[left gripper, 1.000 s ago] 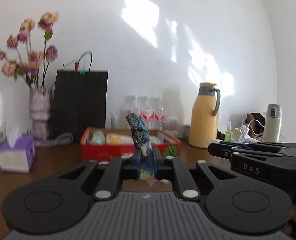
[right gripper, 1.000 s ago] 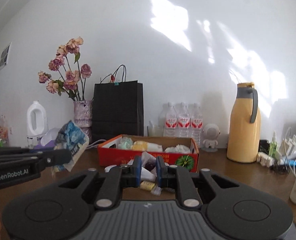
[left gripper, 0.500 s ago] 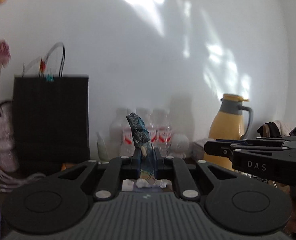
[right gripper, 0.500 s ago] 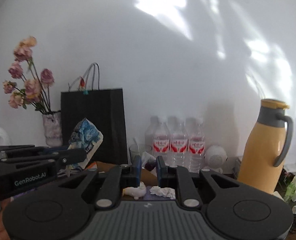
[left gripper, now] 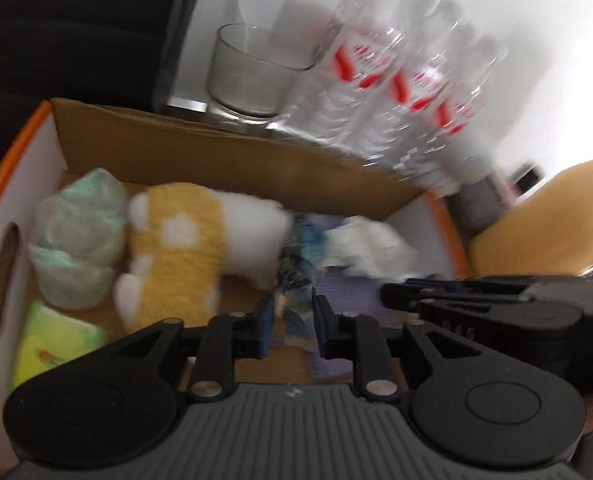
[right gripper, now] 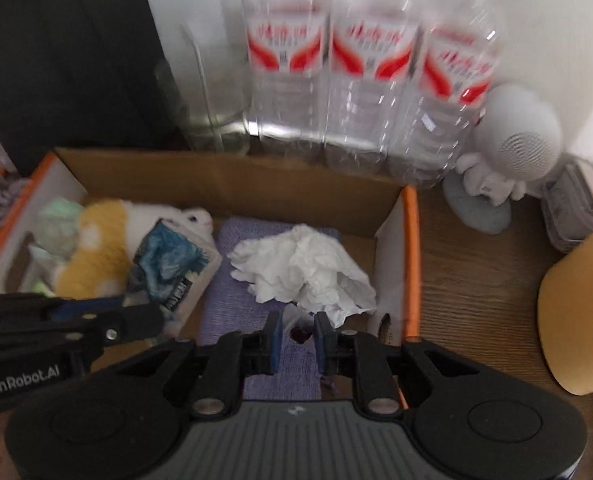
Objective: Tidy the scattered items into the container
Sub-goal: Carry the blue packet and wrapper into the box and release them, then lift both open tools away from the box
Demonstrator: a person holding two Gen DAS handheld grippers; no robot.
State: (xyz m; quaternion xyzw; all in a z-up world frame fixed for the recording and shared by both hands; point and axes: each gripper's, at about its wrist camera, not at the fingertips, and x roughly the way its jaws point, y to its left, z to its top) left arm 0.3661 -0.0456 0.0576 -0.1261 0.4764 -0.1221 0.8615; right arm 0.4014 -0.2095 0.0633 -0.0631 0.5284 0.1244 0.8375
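Both grippers hang tilted down over the cardboard box (left gripper: 232,168) (right gripper: 232,184) with orange edges. My left gripper (left gripper: 292,328) has its jaws opening; a blue-and-white wrapper (left gripper: 298,268) stands loose between the pads, its tip among the box contents. In the right wrist view that wrapper (right gripper: 168,268) leans on a yellow-and-white plush toy (right gripper: 96,248). The jaws of my right gripper (right gripper: 297,336) are opening too, with a small dark purple piece (right gripper: 300,334) loose between them, above a purple cloth (right gripper: 232,300). A crumpled white tissue (right gripper: 300,272) lies just ahead.
Inside the box also lie a pale green bundle (left gripper: 76,240) and a yellow-green packet (left gripper: 52,348). Behind the box stand water bottles (right gripper: 368,80), a glass (left gripper: 248,72) and a black bag (right gripper: 56,52). A yellow jug (right gripper: 580,320) and a white figurine (right gripper: 512,148) are on the wooden table at right.
Both grippers swept forward and tipped down from facing the wall to hovering over the box. Both pairs of jaws have widened, and the wrapper and the small piece now sit loose between them.
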